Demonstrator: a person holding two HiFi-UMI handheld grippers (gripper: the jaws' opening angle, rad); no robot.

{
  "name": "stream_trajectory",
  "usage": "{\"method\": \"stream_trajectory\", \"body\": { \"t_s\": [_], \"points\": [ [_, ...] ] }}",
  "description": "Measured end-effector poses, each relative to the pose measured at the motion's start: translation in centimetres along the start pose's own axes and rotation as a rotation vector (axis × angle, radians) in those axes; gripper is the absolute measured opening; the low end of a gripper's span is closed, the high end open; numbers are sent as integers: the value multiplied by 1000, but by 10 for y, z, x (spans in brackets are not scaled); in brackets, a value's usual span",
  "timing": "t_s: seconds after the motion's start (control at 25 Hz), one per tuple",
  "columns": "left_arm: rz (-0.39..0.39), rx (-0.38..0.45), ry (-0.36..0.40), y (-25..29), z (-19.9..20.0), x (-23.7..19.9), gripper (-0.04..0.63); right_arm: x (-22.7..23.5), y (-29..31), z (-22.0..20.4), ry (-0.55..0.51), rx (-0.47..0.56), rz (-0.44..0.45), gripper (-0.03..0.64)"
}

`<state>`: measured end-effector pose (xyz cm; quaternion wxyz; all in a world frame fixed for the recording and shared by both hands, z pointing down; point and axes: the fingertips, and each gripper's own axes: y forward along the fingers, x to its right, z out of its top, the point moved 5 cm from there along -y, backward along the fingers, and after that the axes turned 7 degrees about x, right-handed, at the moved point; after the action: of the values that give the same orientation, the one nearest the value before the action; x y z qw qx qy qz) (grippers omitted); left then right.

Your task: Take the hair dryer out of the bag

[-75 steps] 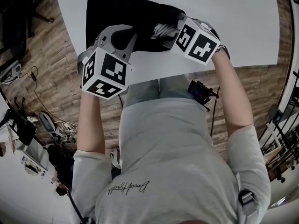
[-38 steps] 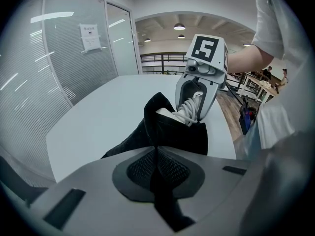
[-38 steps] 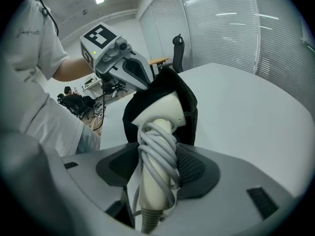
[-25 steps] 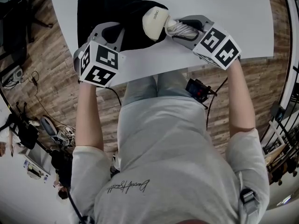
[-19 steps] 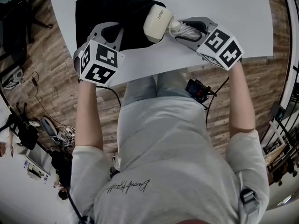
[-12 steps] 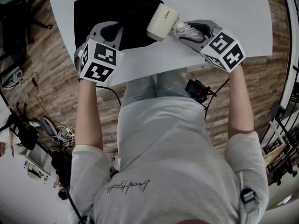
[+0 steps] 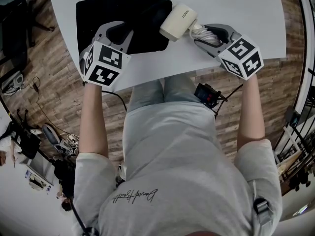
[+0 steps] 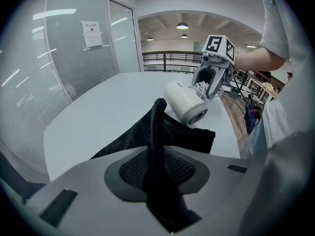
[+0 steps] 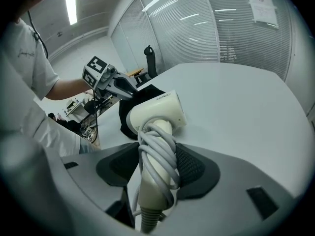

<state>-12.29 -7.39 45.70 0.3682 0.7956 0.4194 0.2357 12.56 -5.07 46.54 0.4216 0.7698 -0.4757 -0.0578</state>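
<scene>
A light grey short-sleeved T-shirt bears dark script. The grey left gripper and right gripper carry black-and-white marker cubes behind their jaws.

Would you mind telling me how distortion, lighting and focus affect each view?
Head view: strong fisheye bends the table edges, and the black bag shows no detail. Left gripper view: dark vignetted corners, bright ceiling lamps, soft foreground. Right gripper view: a ceiling strip light glares top left; the hair dryer is sharp.
</scene>
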Motion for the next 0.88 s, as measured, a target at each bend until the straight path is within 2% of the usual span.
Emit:
{"method": "stream_trajectory", "body": {
  "t_s": [0.16, 0.4, 0.68, 0.88],
  "points": [
    [-14, 12, -17, 0, -1, 0, 150, 3, 1, -1, 19, 6, -26, 252],
    [11, 58, -43, -6, 4, -1, 150, 8, -1, 2, 57, 39, -48, 250],
    [63, 159, -125, -34, 6, 10, 110, 1, -7, 14, 83, 87, -73, 249],
    [127, 267, -223, -58, 10, 15, 41, -10, -14, 22, 79, 112, -73, 249]
  ]
}}
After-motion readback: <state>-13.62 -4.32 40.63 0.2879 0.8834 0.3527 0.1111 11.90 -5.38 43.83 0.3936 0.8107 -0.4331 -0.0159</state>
